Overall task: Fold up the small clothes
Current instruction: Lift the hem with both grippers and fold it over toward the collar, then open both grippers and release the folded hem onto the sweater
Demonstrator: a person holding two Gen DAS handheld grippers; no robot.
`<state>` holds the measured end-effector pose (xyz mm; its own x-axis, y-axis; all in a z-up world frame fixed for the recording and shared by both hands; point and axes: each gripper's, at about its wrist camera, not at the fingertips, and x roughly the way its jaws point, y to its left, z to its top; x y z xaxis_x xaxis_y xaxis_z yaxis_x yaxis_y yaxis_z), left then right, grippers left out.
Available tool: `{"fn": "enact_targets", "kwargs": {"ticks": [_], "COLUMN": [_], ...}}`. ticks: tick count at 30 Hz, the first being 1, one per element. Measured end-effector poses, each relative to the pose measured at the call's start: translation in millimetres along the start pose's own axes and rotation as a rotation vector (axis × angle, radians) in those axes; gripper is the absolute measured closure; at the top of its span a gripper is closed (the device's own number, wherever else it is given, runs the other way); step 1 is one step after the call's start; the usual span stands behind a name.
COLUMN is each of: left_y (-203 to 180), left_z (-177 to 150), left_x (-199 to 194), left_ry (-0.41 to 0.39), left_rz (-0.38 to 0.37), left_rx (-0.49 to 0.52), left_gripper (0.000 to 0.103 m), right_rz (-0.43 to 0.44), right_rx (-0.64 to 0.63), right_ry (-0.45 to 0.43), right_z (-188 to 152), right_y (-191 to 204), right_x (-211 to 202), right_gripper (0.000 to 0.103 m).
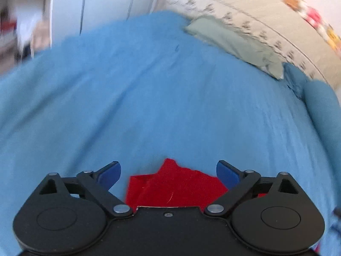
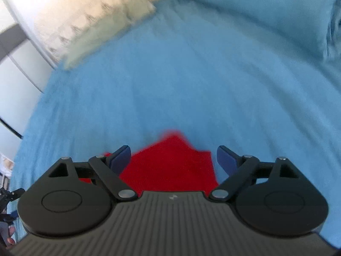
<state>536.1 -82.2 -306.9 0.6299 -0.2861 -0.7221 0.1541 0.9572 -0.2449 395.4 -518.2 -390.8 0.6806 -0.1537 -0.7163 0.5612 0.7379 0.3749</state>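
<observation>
The left gripper (image 1: 168, 173) sits closest in its own view, black with two blue pads (image 1: 111, 173); its jaws stand wide apart and hold nothing; the red cloth (image 1: 174, 188) lies between and below the pads, flat on the bed, and the pads do not press on it; the cloth is small and bright red, with a pointed corner sticking up at its far side and a fold line running across it.

The right gripper (image 2: 173, 160) looks much the same in its own view; its jaws are also spread wide and grip nothing; the red cloth (image 2: 170, 166) lies under the gap between its blue pads (image 2: 226, 162), with one peak pointing away from the gripper; a bit of red also peeks out beside the pad on the left of that picture.

The blue bed sheet (image 1: 149, 89) is under the red cloth and spreads out on all sides of it; it looks smooth with a few soft lines.

Past the red cloth, far across the sheet, a pale green pillow (image 1: 234, 44) lies at the edge of the bed; behind the pillow runs a cream blanket (image 1: 245, 10) with small dark shapes in rows; a blue pillow (image 2: 266, 10) rests well beyond the red cloth in the right view.

Farthest from the red cloth, white doors (image 1: 102, 2) stand behind the bed; that part is blurry.
</observation>
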Motion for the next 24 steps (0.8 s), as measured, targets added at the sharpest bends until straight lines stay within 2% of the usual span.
{"fn": "enact_targets", "kwargs": {"ticks": [3,5,9,11,14,17,19,21,22,24], "left_y": [-11.6,-20.3,-25.0,-21.8,-14.9,-16.3,-18.8,-16.6,-14.9,-6.8], "left_z": [-23.9,-47.7,-84.8,-98.0,-102.9,-99.4,-96.1,-94.7,-97.0,-104.5], "left_x": [-16.4,-16.8,4.3,21.5,23.8,18.3,5.7,-9.3,-18.6,-37.4], "left_ry": [0.021,0.075,0.181,0.248,0.230,0.257,0.243,0.219,0.203,0.185], "left_rz": [-0.043,-0.057,0.010,0.030,-0.004,0.012,0.035,0.094,0.148,0.222], "left_rx": [0.115,0.200,0.298,0.300,0.286,0.294,0.302,0.331,0.343,0.353], "left_gripper": [0.003,0.003,0.003,0.000,0.000,0.000,0.000,0.000,0.000,0.000], "right_rz": [0.050,0.061,-0.011,-0.031,-0.033,-0.049,-0.044,-0.049,-0.059,-0.101], "right_rx": [-0.053,-0.103,-0.163,-0.179,-0.242,-0.296,-0.272,-0.220,-0.189,-0.128], "right_ry": [0.021,0.060,0.177,0.186,0.171,0.184,0.163,0.114,0.094,0.064], "right_z": [-14.3,-32.8,-70.7,-81.5,-90.3,-95.8,-92.0,-89.5,-89.9,-94.8], "right_y": [11.3,18.2,18.7,16.9,20.6,26.6,22.4,15.7,10.0,-4.2], "right_x": [-12.6,-12.7,10.1,19.5,22.0,14.2,-2.1,-23.1,-37.6,-66.6], "right_gripper": [0.000,0.000,0.000,0.000,0.000,0.000,0.000,0.000,0.000,0.000]}}
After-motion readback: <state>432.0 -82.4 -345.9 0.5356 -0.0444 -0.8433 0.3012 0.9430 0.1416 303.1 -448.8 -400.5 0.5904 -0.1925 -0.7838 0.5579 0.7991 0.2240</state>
